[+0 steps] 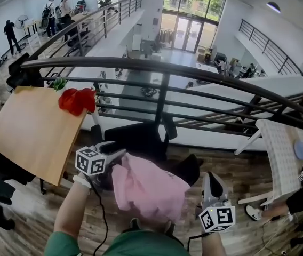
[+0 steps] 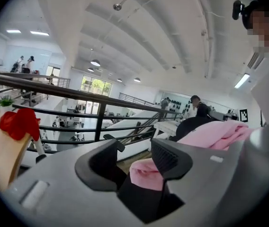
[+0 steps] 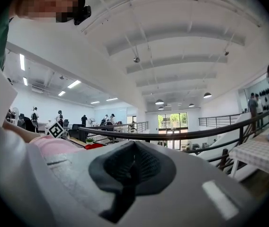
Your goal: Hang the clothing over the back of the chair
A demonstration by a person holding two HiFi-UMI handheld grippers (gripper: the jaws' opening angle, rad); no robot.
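The pink garment point(image 1: 149, 188) is being supported in loose folds on the back of the black chair point(image 1: 136, 138). The left gripper point(image 2: 135, 156) is being held with jaws wide apart, and a fold is lying between them unpressed. The right gripper point(image 3: 132, 168) is being held closed and empty. The fabric is being judged light, limp and liable to slide. It is possibly hanging unevenly, as the far side is hidden. A thick bunched edge is being recommended for any regrip.

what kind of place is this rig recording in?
Probably a mezzanine in a large open workshop or office hall: a curved black metal railing overlooks a lower floor with tall glass doors, and people stand on a side gallery.
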